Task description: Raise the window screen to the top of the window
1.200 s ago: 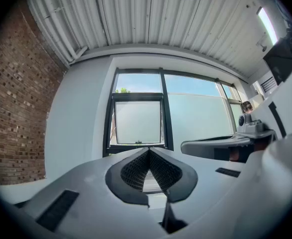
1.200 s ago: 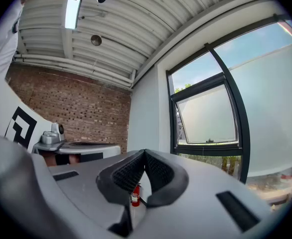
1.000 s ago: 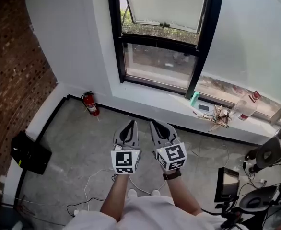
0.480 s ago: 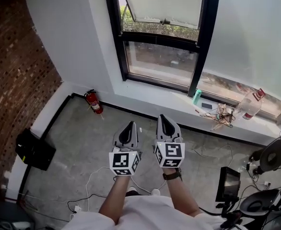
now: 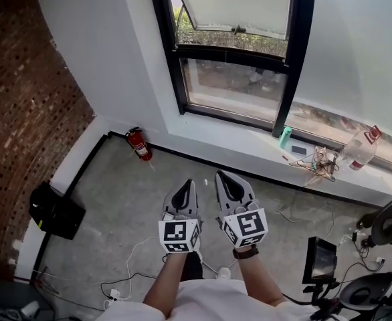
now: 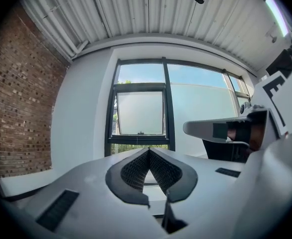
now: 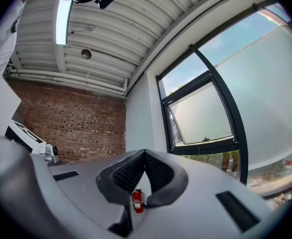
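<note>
I have both grippers held out level in front of me, side by side above the concrete floor [image 5: 116, 199] and well short of the window [image 5: 296, 52]. The left gripper [image 5: 184, 184] has its fingers pressed together at the tips, and its own view [image 6: 148, 151] shows nothing between them. The right gripper [image 5: 221, 177] is closed the same way and is empty in its own view [image 7: 145, 152]. Neither gripper is touching anything.

The window screen [image 5: 239, 2] is far ahead of me, in the narrow left-hand opening of the dark-framed window. It is a pale frosted panel. The left gripper view shows the window screen [image 6: 140, 113] with its lower bar sitting just above a cross-bar, green foliage visible beneath it, and clear sky in the pane above it. From the right gripper view the window screen [image 7: 203, 116] lies to the right of the closed fingers.

A red fire extinguisher [image 5: 138, 144] stands on the floor against the white wall, left of the window. It also shows far off through the gap below the right fingers [image 7: 137, 201]. On the sill [image 5: 249, 142] to the right sit a green can [image 5: 285, 136] and a clear plastic bottle [image 5: 360, 151]. A brick wall [image 5: 29, 99] runs along the left, with a black case [image 5: 55, 210] on the floor at its foot.
</note>
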`<state>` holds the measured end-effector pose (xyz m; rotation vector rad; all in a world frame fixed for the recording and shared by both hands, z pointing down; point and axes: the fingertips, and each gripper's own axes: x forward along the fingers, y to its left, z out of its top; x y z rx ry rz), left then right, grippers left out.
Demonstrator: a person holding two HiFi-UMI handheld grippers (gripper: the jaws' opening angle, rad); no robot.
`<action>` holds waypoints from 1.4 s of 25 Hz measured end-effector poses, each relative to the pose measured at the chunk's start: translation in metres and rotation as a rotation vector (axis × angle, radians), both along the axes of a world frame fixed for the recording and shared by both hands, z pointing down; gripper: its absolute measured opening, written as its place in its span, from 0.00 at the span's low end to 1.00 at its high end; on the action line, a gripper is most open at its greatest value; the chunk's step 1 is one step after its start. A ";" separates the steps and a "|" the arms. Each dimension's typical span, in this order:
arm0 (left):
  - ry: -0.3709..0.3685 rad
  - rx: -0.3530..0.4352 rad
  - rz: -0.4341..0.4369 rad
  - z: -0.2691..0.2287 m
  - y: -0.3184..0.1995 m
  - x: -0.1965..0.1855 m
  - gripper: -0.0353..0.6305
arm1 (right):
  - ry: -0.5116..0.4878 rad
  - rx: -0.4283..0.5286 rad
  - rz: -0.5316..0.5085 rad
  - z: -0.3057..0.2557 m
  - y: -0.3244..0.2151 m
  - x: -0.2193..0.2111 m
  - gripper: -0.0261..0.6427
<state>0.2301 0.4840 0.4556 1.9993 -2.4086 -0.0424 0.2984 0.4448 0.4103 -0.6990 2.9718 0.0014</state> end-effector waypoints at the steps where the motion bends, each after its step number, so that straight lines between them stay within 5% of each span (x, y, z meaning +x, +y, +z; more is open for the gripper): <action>1: 0.003 0.002 -0.002 0.001 -0.007 -0.006 0.05 | -0.005 0.015 -0.003 0.000 -0.005 -0.004 0.04; 6: 0.016 -0.001 0.003 0.008 -0.041 -0.041 0.05 | -0.032 0.048 -0.014 -0.002 -0.040 -0.032 0.04; 18: -0.020 0.008 -0.074 -0.006 -0.087 -0.202 0.05 | -0.106 0.028 -0.037 -0.012 -0.091 -0.182 0.04; 25: 0.053 0.000 -0.105 0.001 -0.090 -0.281 0.05 | -0.050 0.035 -0.109 0.004 -0.081 -0.252 0.04; 28: 0.128 0.008 -0.088 0.011 -0.104 -0.290 0.05 | -0.011 0.024 -0.086 0.017 -0.101 -0.257 0.04; 35: 0.093 -0.035 -0.066 0.031 -0.156 -0.298 0.05 | -0.022 0.002 -0.061 0.029 -0.157 -0.280 0.04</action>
